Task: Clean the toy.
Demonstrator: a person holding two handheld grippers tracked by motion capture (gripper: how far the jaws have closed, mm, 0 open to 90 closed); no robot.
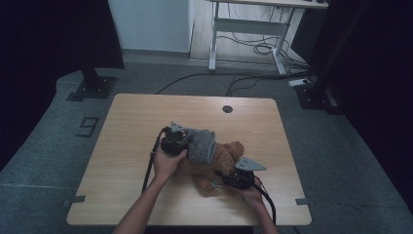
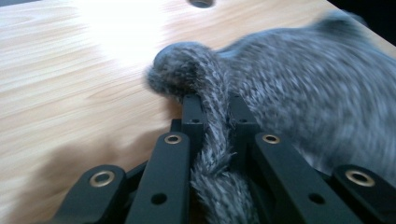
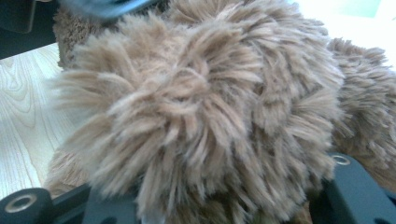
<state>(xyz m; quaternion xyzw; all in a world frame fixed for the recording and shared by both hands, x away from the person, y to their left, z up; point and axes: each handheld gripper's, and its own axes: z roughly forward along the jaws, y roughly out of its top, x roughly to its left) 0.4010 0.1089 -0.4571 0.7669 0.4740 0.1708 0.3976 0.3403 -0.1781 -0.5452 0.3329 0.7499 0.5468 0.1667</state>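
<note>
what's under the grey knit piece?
The grey knit piece drapes over the brown teddy bear; the bear's covered middle is hidden. The left gripper pinches the knit's edge above bare table.

Dark figure "9" (image 1: 87, 126) marked on the grey floor (image 1: 44, 156) left of the table

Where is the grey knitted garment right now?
In the high view the grey knitted garment lies over the brown teddy bear near the table's middle, its edge pinched by the left gripper.

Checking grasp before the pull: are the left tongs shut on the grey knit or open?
Shut. In the left gripper view the left tongs pinch a bunched strip of the grey knit garment, their jaws pressed against it on both sides.
</note>
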